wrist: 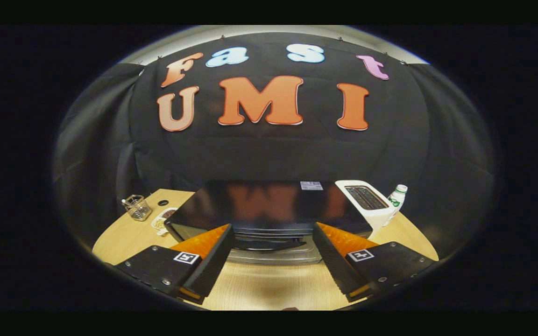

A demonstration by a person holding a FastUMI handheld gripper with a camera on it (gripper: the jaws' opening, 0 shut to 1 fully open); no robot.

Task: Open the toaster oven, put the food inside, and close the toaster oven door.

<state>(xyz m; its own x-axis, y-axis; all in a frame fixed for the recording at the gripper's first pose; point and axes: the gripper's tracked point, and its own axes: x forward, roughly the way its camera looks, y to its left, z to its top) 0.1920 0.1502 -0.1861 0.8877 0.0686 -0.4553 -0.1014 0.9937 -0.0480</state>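
Note:
The toaster oven (pixel 259 203) stands on the wooden table (pixel 124 238) just ahead of my fingers, its glossy black top facing me. Its front, with a dark handle bar (pixel 271 243) and a silvery strip below it, lies between my fingertips. I cannot tell for sure whether the door is shut or ajar. My gripper (pixel 272 227) is open, fingers wide apart, one on each side of the oven's front and holding nothing. A small white dish of food (pixel 162 218) sits on the table by the oven's left corner.
A glass cup (pixel 137 207) stands left of the food dish, near a round hole in the table. A white slot toaster (pixel 367 203) sits against the oven's right side, with a white bottle (pixel 397 197) just beyond it. Black cloth walls enclose the table.

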